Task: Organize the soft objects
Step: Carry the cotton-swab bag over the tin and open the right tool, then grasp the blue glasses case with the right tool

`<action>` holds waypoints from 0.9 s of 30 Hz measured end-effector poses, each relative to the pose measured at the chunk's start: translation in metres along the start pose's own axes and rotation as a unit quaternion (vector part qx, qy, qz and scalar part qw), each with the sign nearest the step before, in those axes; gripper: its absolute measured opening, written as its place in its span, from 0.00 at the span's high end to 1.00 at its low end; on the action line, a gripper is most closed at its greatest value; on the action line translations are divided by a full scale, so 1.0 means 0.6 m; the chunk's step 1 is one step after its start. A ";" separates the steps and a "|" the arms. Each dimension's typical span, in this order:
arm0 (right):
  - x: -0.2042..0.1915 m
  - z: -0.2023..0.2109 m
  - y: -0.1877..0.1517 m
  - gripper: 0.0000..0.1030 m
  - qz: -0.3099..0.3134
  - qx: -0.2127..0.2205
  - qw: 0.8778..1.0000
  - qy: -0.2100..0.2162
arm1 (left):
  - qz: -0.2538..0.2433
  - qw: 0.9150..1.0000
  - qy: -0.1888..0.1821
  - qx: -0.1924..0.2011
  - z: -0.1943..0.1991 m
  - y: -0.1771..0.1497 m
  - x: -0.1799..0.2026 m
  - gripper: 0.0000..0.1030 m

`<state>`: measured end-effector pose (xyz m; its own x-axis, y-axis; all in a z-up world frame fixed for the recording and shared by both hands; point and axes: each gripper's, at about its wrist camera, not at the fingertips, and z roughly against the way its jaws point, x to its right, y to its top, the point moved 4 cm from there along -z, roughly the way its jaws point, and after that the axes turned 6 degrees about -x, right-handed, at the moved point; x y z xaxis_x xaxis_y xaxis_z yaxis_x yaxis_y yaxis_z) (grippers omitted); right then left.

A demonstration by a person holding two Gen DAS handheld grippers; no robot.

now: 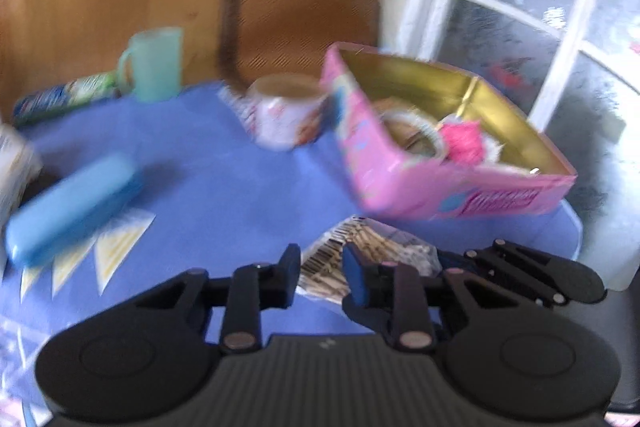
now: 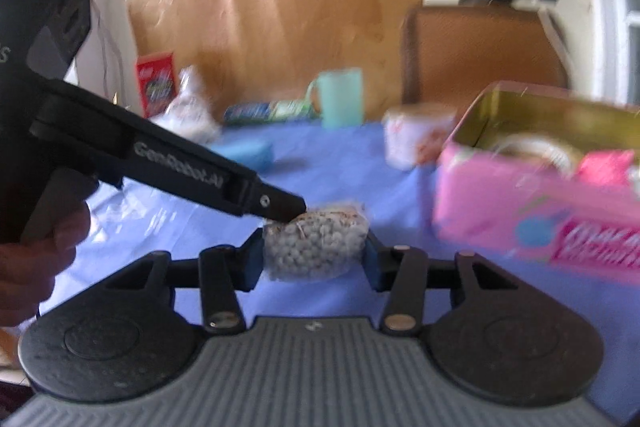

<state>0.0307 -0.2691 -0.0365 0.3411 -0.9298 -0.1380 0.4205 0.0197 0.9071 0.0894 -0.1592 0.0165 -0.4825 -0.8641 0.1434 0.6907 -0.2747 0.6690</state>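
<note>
Right gripper clamps its blue pads on both sides of a small clear bag of white pellets, lumpy and soft, held just above the blue tablecloth; left gripper, a black wedge-tipped tool held in a hand, touches the bag's crinkled top in the right wrist view, and in its own view its fingers stand narrow with the plastic packet seen between them, though whether the pads pinch it is unclear through the blur; beyond, a pink cardboard box with a shiny gold lining sits open at the table's right edge, holding a tape roll and a fuzzy bright-pink puff; left of it a flat blue case lies on the cloth; farther back stand a white patterned cup, a mint-green plastic mug with a handle and a long snack packet; behind them a brown mesh chair back.
</note>
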 end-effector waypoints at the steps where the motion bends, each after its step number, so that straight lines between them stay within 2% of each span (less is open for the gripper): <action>1: 0.007 0.007 0.008 0.50 0.002 0.014 1.000 -0.012 | -0.014 1.000 0.001 0.009 0.002 0.015 0.015 0.77; 5: 0.054 0.031 0.036 0.50 0.005 0.070 0.994 -0.080 | -0.059 0.998 -0.007 0.037 -0.006 0.078 0.077 0.77; 9: 0.121 0.033 0.054 0.50 -0.013 0.101 0.982 -0.157 | -0.082 0.994 -0.008 0.071 -0.041 0.133 0.133 0.73; 11: 0.163 0.015 0.056 0.47 -0.012 0.093 0.968 -0.235 | -0.086 0.994 0.007 0.072 -0.071 0.150 0.152 0.73; 13: 0.211 0.002 0.052 0.42 -0.037 0.062 0.948 -0.311 | -0.081 0.995 0.029 0.056 -0.104 0.156 0.159 0.73; 16: 0.251 0.039 0.038 0.40 -0.100 0.075 0.943 -0.308 | -0.069 0.997 0.027 0.036 -0.123 0.144 0.152 0.73; 19: 0.250 0.060 0.033 0.40 -0.109 0.085 0.940 -0.310 | -0.073 0.996 0.046 0.032 -0.124 0.127 0.136 0.73; 22: 0.226 0.074 0.037 0.40 -0.115 0.105 0.946 -0.283 | -0.060 0.997 0.048 0.032 -0.106 0.104 0.102 0.70; 24: 0.195 0.074 0.040 0.40 -0.109 0.114 0.953 -0.259 | -0.051 0.996 0.055 0.044 -0.084 0.084 0.072 0.64; 27: 0.146 0.053 0.060 0.40 -0.089 0.119 0.968 -0.203 | -0.026 0.996 0.075 0.049 -0.046 0.046 0.013 0.65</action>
<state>0.0491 -0.3618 -0.0032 -0.0976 -0.9796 -0.1757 0.2203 -0.1935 0.9561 0.1194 -0.1854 0.0158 -0.4251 -0.9052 0.0008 0.6072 -0.2845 0.7419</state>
